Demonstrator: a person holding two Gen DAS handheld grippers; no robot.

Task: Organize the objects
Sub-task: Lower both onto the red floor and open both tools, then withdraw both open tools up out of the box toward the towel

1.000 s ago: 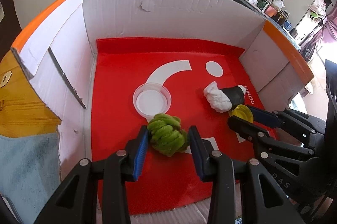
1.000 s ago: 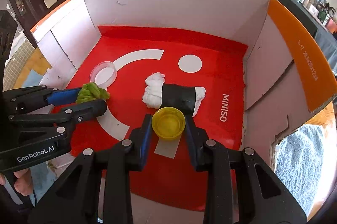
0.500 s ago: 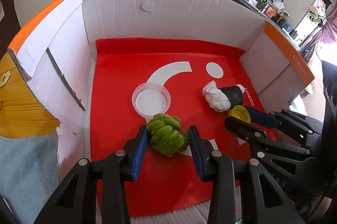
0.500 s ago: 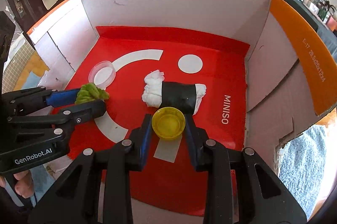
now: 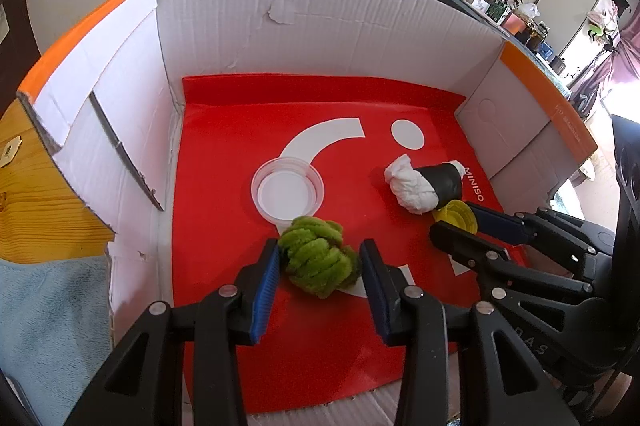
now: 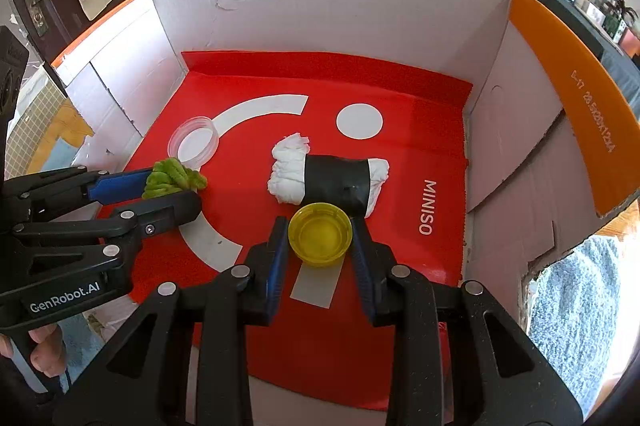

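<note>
A fuzzy green bundle [image 5: 318,258] sits between the fingers of my left gripper [image 5: 319,264], which is shut on it, just above the red box floor [image 5: 240,130]. My right gripper [image 6: 319,236] is shut on a yellow cap [image 6: 320,234]. Both grippers show in each other's view: the left gripper [image 6: 176,186] with the green bundle [image 6: 172,178], the right gripper [image 5: 460,222] with the yellow cap [image 5: 456,214]. A white cloth roll with a black band [image 6: 328,178] lies just beyond the cap. A clear round lid [image 5: 286,190] lies beyond the green bundle.
White cardboard walls [image 5: 320,26] with orange rims enclose the red floor on the left, back and right. A blue towel [image 5: 48,326] lies outside on the left over a wooden surface [image 5: 36,210]. A cluttered shelf [image 5: 500,6] stands far right.
Both grippers have stayed nearly still, each holding its object; the view has shifted only slightly.
</note>
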